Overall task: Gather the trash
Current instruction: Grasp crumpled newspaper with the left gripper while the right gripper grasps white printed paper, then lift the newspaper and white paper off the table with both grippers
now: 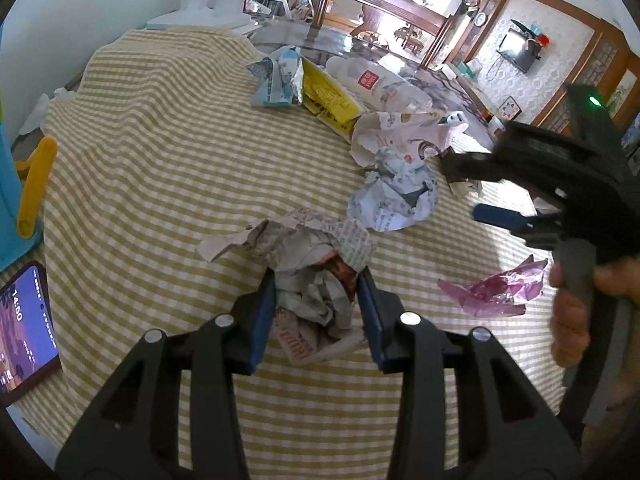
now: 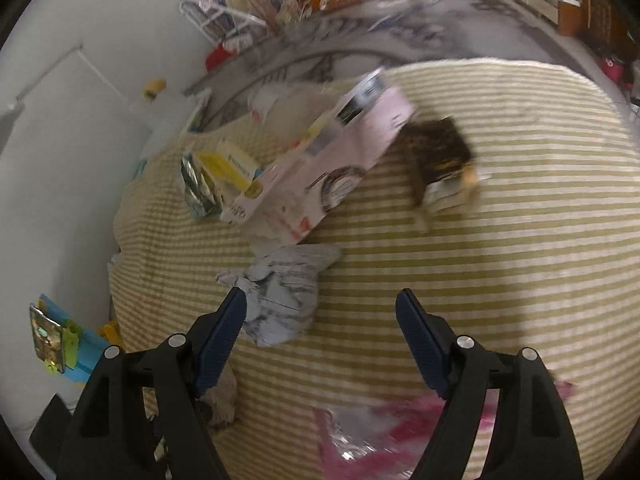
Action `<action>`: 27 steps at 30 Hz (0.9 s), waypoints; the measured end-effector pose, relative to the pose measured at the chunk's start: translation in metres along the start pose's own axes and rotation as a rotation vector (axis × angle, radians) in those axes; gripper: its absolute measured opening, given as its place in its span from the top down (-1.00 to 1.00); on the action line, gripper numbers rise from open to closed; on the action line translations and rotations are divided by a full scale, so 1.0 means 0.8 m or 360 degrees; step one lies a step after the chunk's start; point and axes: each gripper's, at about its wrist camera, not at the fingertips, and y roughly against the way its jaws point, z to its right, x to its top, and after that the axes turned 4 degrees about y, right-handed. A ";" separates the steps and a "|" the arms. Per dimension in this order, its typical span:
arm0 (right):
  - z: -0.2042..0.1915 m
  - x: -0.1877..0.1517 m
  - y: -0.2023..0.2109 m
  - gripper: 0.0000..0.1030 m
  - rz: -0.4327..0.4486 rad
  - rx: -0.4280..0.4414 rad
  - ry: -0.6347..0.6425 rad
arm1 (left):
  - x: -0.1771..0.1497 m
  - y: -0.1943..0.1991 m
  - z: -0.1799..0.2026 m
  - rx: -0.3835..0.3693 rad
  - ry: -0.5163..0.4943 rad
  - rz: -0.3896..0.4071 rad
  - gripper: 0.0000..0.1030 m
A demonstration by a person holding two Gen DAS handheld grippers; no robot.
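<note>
Trash all over the checked cloth of the counter [image 1: 160, 160], with no bin in view. Nearest piece, a newspaper wad [image 1: 304, 252], pinched between the blue pads of the left tongs [image 1: 320, 280], low over the cloth. Gripped at the thick middle, likely because the loose flaps would slip or tear. Hard to tell whether lifted clear of the cloth; printed tail hanging below the pads. Right tongs [image 2: 320, 294] spread wide with nothing between them, angled down at the cloth, with a blue-white paper ball [image 2: 280, 304] just beside the left pad and outside the gap. Probably lined up for that ball, or for the pink foil wrapper [image 2: 380, 436] lying nearer, beneath the tongs. Farther back, a pink carton [image 2: 332, 164] leaning over a yellow packet [image 2: 228, 168], both untouched. Blurred right view, so exact aim hard to judge. Worth minding the phone [image 1: 26, 320] at the cloth's edge: lit screen, not trash.
</note>
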 end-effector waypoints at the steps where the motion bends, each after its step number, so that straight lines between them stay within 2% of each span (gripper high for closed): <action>1: -0.002 0.000 -0.003 -0.46 -0.0010 -0.0003 0.0007 | -0.001 -0.001 0.000 -0.0001 -0.0004 -0.0004 0.25; 7: -0.020 -0.001 -0.037 -0.45 -0.0099 0.0007 0.0067 | -0.004 -0.006 0.001 -0.0006 -0.0018 -0.0018 0.23; 9: -0.022 -0.004 -0.040 -0.29 -0.0106 0.0035 0.0064 | -0.004 -0.007 0.000 -0.0007 -0.0018 -0.0020 0.22; 11: -0.026 -0.003 -0.037 0.10 -0.0097 0.0085 0.0072 | -0.004 -0.007 -0.001 -0.0007 -0.0018 -0.0020 0.22; 14: -0.038 -0.004 -0.024 0.16 -0.0045 0.0019 0.0171 | -0.003 -0.009 0.000 -0.0002 -0.0028 -0.0020 0.21; 18: -0.033 -0.014 0.001 0.17 0.0028 0.0010 0.0210 | -0.003 -0.011 0.001 0.0004 -0.0039 -0.0021 0.19; 27: 0.016 -0.048 0.052 0.17 0.0088 0.0088 0.0040 | -0.009 -0.018 0.006 0.0025 -0.0067 -0.0049 0.09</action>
